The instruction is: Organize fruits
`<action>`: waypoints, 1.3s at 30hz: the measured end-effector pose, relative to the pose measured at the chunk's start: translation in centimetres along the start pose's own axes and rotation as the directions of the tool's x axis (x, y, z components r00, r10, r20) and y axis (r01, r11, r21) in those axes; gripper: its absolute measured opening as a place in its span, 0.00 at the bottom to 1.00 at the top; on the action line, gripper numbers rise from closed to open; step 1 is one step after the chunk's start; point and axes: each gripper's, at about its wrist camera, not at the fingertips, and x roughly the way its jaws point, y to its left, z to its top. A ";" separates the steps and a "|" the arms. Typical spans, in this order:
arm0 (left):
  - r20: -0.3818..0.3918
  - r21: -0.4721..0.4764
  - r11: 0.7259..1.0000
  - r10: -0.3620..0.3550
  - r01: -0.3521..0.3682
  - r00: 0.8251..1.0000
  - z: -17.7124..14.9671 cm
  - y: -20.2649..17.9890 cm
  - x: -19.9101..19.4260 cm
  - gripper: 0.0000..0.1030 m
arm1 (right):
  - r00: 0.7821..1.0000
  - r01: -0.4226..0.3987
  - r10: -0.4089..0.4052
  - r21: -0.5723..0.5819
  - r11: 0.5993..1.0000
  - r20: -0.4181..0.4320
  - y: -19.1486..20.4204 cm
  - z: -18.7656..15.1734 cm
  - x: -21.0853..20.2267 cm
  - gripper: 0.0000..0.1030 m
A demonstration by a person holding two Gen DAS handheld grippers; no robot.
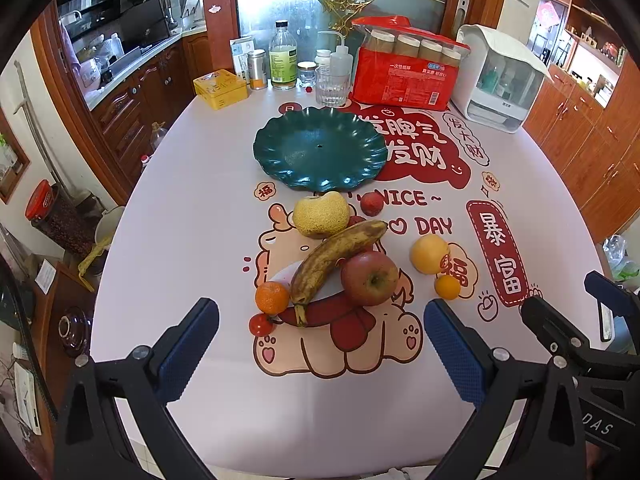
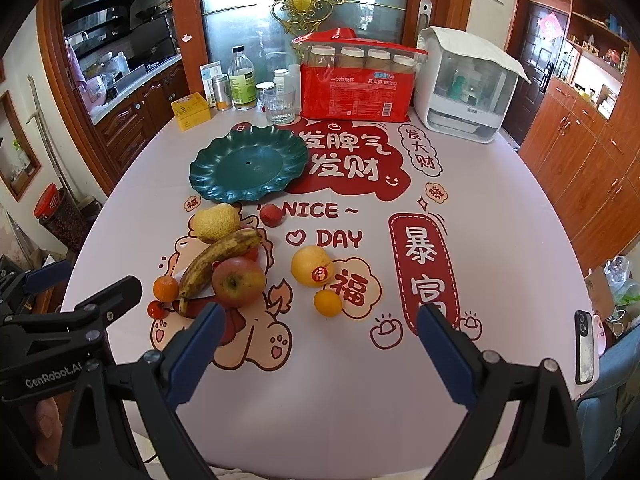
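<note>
**Ahead of both hand-held grippers, fruit lies beside a bare plate**

Beyond the left hand-held gripper [image 1: 322, 314], jaws wide with nothing between them, a banana [image 1: 334, 258] touches an apple [image 1: 370, 278] and a pear [image 1: 320, 214]. The right hand-held gripper [image 2: 322, 320] is equally wide; just past it sit a small orange [image 2: 327, 302] and a yellow citrus [image 2: 311, 266]. Farther off on the surface [image 2: 320, 380] rests the green plate [image 2: 212, 168].

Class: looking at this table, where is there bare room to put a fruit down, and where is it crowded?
Free: the green plate, and the cloth right of the yellow fruit. Crowded: around the banana and apple, and the back edge by the red pack.
</note>
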 end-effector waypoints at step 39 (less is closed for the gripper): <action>0.003 0.007 1.000 -0.025 0.025 1.000 0.3 1.2 0.6 0.99 | 1.000 0.006 -0.006 0.012 1.000 0.010 1.2 0.6 -0.2 0.92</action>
